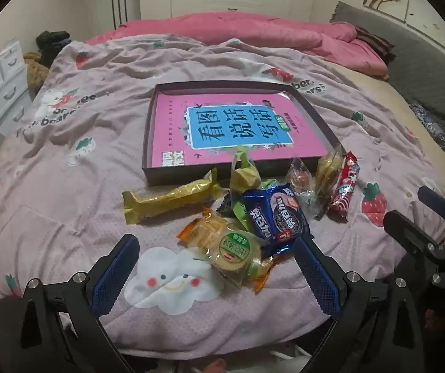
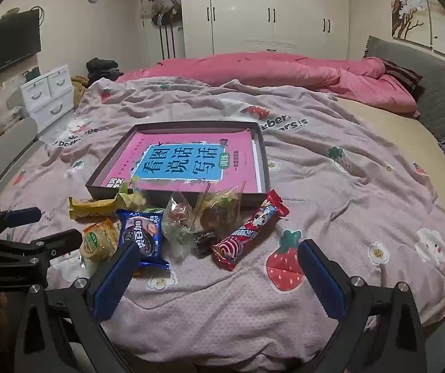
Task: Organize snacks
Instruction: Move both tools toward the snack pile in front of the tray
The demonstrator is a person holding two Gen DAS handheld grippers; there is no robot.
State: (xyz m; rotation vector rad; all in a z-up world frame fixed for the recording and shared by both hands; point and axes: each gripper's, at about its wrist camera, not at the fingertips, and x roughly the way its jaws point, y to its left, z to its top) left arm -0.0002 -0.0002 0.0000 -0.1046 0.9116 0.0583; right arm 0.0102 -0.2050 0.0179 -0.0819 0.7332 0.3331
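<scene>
Several wrapped snacks lie in a pile on the bed in front of a shallow dark box that holds a pink book. Among them are a blue cookie pack, a round biscuit pack, a long yellow bar and a red candy stick. My left gripper is open and empty, just short of the biscuit pack. My right gripper is open and empty, near the red stick.
The bed has a pale pink strawberry-print cover with a bright pink duvet bunched at the far side. A grey headboard runs along the right. White drawers stand at the left.
</scene>
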